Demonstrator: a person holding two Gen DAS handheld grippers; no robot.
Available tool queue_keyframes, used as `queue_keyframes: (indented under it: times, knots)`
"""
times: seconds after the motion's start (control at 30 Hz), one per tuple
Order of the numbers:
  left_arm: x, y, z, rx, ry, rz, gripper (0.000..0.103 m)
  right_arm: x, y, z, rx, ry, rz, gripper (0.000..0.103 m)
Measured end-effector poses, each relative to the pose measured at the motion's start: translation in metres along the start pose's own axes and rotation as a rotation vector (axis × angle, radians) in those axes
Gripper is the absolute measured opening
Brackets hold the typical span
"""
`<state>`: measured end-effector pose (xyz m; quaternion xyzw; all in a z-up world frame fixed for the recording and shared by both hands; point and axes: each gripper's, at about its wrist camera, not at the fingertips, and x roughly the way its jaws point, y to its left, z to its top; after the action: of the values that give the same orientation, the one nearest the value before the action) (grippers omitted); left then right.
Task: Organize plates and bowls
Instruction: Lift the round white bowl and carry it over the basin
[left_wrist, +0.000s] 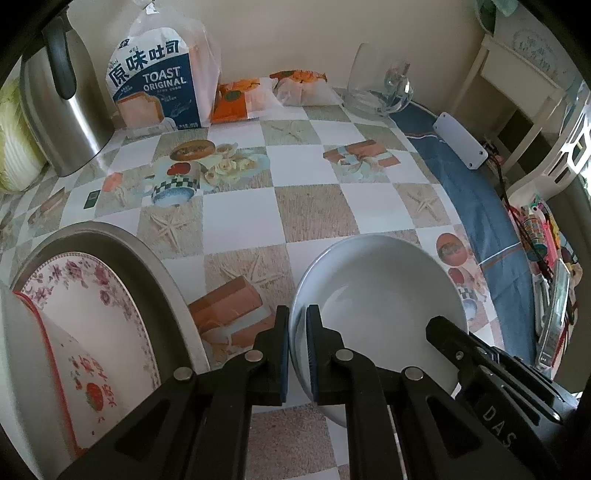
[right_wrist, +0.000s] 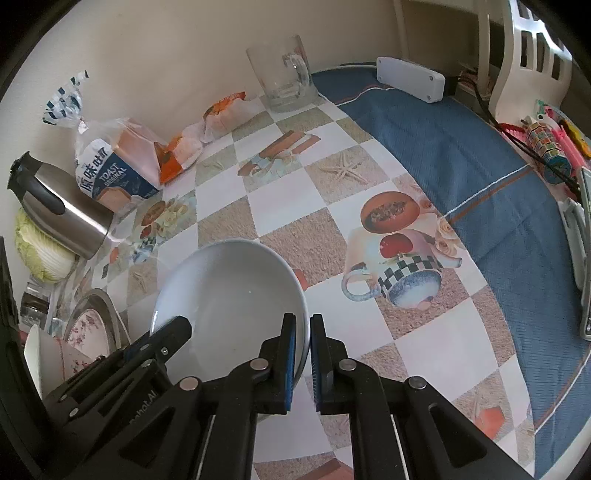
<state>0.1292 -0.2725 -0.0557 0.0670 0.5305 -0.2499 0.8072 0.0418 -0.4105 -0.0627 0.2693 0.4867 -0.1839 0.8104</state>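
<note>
A plain white bowl (left_wrist: 376, 295) (right_wrist: 229, 291) sits on the patterned tablecloth, held on opposite sides. My left gripper (left_wrist: 297, 318) is shut on its left rim, the rim pinched between the blue pads. My right gripper (right_wrist: 302, 325) is shut on its right rim in the same way. To the left lies a stack: a metal tray (left_wrist: 110, 240) (right_wrist: 101, 297) holding a floral plate (left_wrist: 92, 291) (right_wrist: 86, 326), with a red-rimmed white bowl (left_wrist: 40, 350) leaning on top.
Along the back wall stand a toast bag (left_wrist: 155, 85), a steel kettle (left_wrist: 62, 110), orange snack packets (left_wrist: 240, 99) and a glass mug (left_wrist: 380, 81). A cabbage (left_wrist: 14, 147) is far left. A white box (left_wrist: 460, 140) lies on the blue cloth (right_wrist: 461, 155); a white chair (right_wrist: 517, 55) stands beyond.
</note>
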Motion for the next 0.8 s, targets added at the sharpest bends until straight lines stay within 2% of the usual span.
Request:
queue_keyframes:
  times: [0.43, 0.8]
  knots:
    - [-0.028, 0.004, 0.007, -0.001, -0.054, -0.011, 0.009, -0.018, 0.011, 0.003, -0.024, -0.030, 0.004, 0.009]
    - [-0.091, 0.009, 0.015, 0.012, -0.171, 0.016, 0.009, -0.064, 0.032, 0.009, -0.046, -0.123, 0.053, 0.009]
